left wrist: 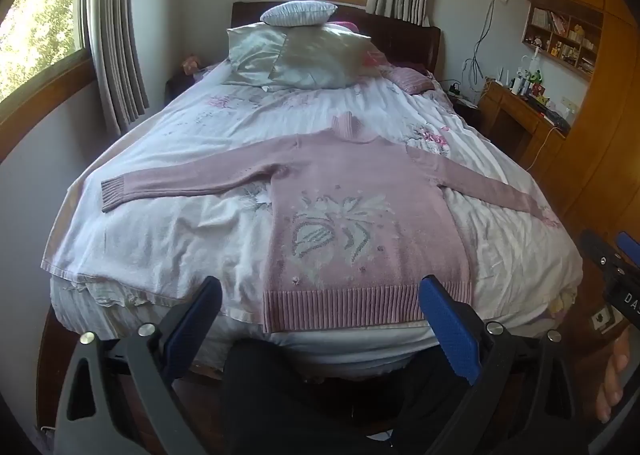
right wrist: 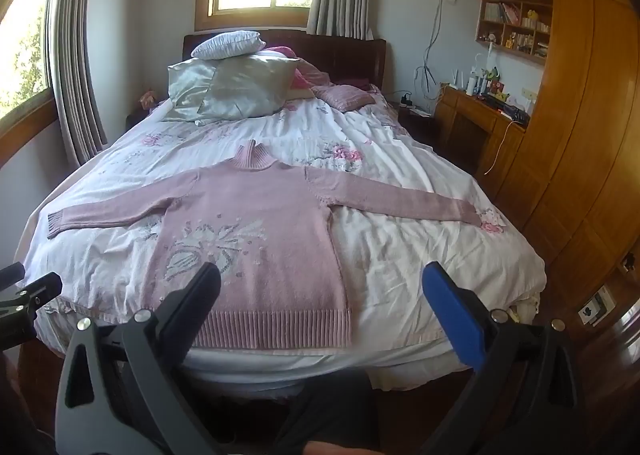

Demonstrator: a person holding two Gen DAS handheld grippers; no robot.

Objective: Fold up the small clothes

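Observation:
A pink knitted turtleneck sweater (left wrist: 344,215) (right wrist: 256,231) with a white flower pattern lies flat and face up on the bed (left wrist: 160,239) (right wrist: 400,255). Both sleeves are spread out sideways and its ribbed hem reaches the bed's foot edge. My left gripper (left wrist: 320,295) hangs open just before the hem, nothing between its fingers. My right gripper (right wrist: 322,279) is also open and empty, held in front of the sweater's lower right part. The right gripper (left wrist: 612,255) also shows at the right edge of the left wrist view.
Pillows (left wrist: 296,55) (right wrist: 236,87) are piled at the headboard. A wooden desk (left wrist: 520,111) (right wrist: 480,115) and wardrobe (right wrist: 580,135) stand right of the bed, curtained windows (left wrist: 116,35) on the left. The person's dark-clad legs (left wrist: 300,395) are below the grippers.

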